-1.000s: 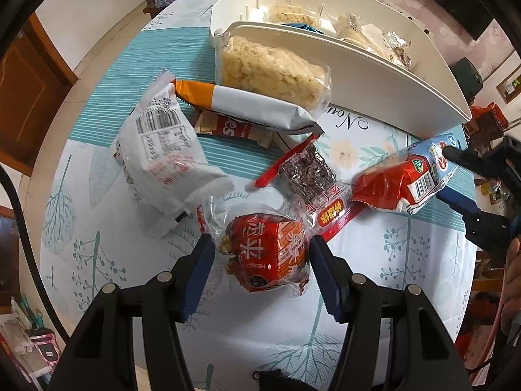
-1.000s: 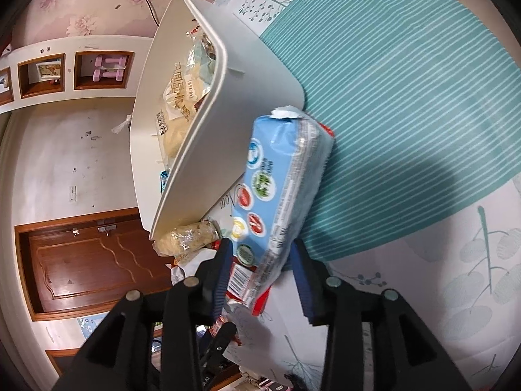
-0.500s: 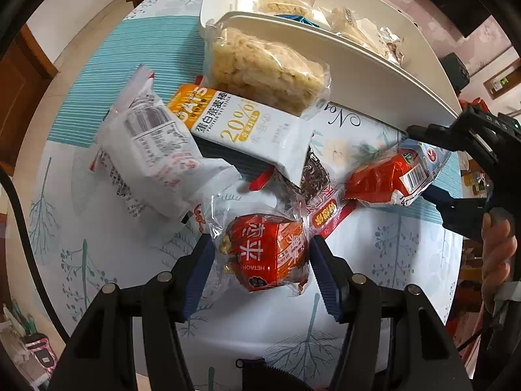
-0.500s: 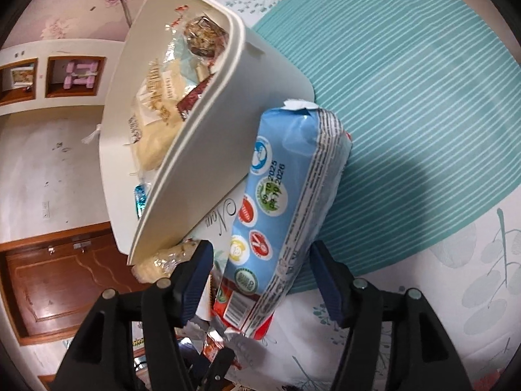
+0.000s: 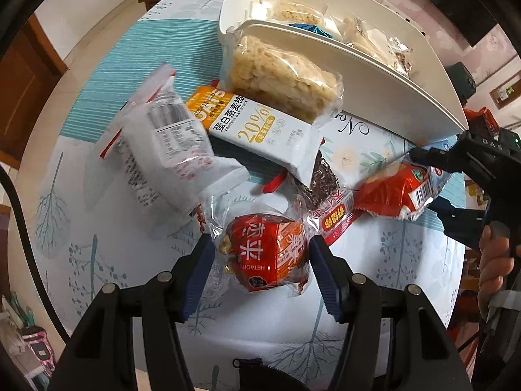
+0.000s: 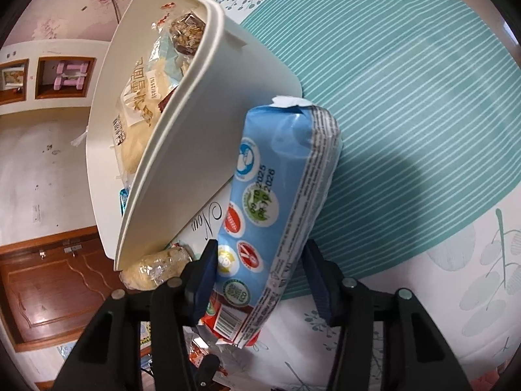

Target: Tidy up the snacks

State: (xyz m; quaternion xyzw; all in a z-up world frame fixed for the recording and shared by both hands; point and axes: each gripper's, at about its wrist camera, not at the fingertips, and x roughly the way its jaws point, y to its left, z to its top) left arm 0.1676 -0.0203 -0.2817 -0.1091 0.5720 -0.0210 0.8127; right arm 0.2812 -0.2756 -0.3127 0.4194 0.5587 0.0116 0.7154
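Observation:
My left gripper [image 5: 260, 260] is open, its jaws on either side of a red snack pack in clear wrap [image 5: 267, 254] that lies on the table. My right gripper [image 6: 260, 273] is open around a blue and red snack bag [image 6: 280, 195] that lies beside the white bin [image 6: 208, 150]. The same bag [image 5: 397, 192] and the right gripper [image 5: 456, 179] show in the left wrist view. The white bin [image 5: 390, 84] holds several snack packs.
A pale noodle pack [image 5: 283, 78] leans on the bin. A white and orange oat bar pack [image 5: 260, 127], a white bag [image 5: 162, 150] and a dark red-edged pack [image 5: 325, 189] lie on the tablecloth [image 5: 114, 260]. A wooden door [image 6: 49, 286] stands beyond the table.
My right gripper was closed on the blue and red bag, then opened and let it go on the table. The left gripper moved forward slightly, still open around the red pack.

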